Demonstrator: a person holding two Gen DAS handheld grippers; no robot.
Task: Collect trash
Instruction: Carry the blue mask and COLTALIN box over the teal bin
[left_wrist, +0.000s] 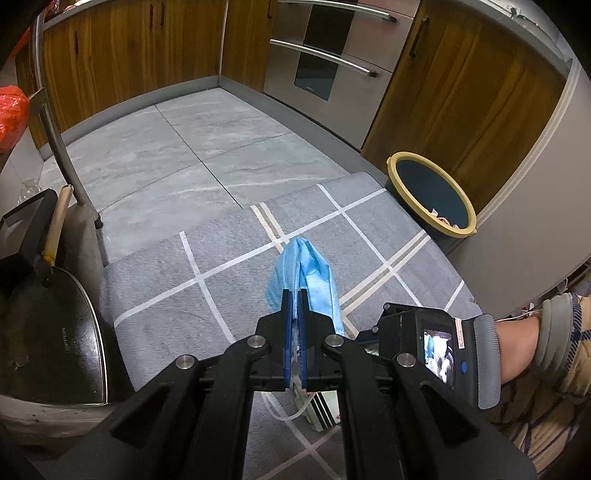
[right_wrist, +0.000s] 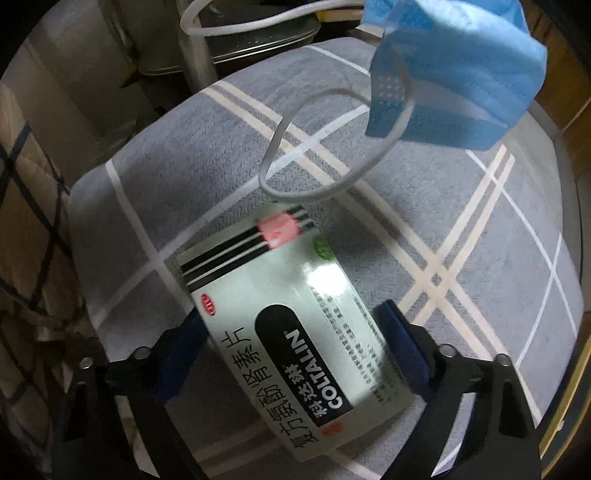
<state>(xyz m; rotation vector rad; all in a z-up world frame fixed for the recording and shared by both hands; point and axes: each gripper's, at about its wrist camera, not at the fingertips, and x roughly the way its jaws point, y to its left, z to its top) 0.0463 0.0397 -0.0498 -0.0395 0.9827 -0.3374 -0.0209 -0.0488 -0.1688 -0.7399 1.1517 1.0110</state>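
Observation:
My left gripper (left_wrist: 294, 295) is shut on a crumpled blue face mask (left_wrist: 314, 277), held up over the grey checked mat (left_wrist: 177, 295). In the right wrist view the same mask (right_wrist: 461, 74) hangs at the upper right, its white ear loop (right_wrist: 314, 192) dangling. A white COLTALIN medicine box (right_wrist: 295, 325) lies flat on the mat. My right gripper (right_wrist: 288, 314) points down and straddles it, jaws wide, a blue finger (right_wrist: 402, 339) close beside each long edge. A corner of the box (left_wrist: 323, 411) shows under the left gripper. The dark bin (left_wrist: 424, 188) with a yellow rim stands at the mat's far right corner.
A black pan (left_wrist: 48, 332) with a wooden handle sits at the left beside a metal chair leg (left_wrist: 55, 122). An orange bag (left_wrist: 11, 114) is at the far left. Wooden cabinets and a steel oven (left_wrist: 332, 55) line the back. A person's hand (left_wrist: 517, 347) holds the right gripper.

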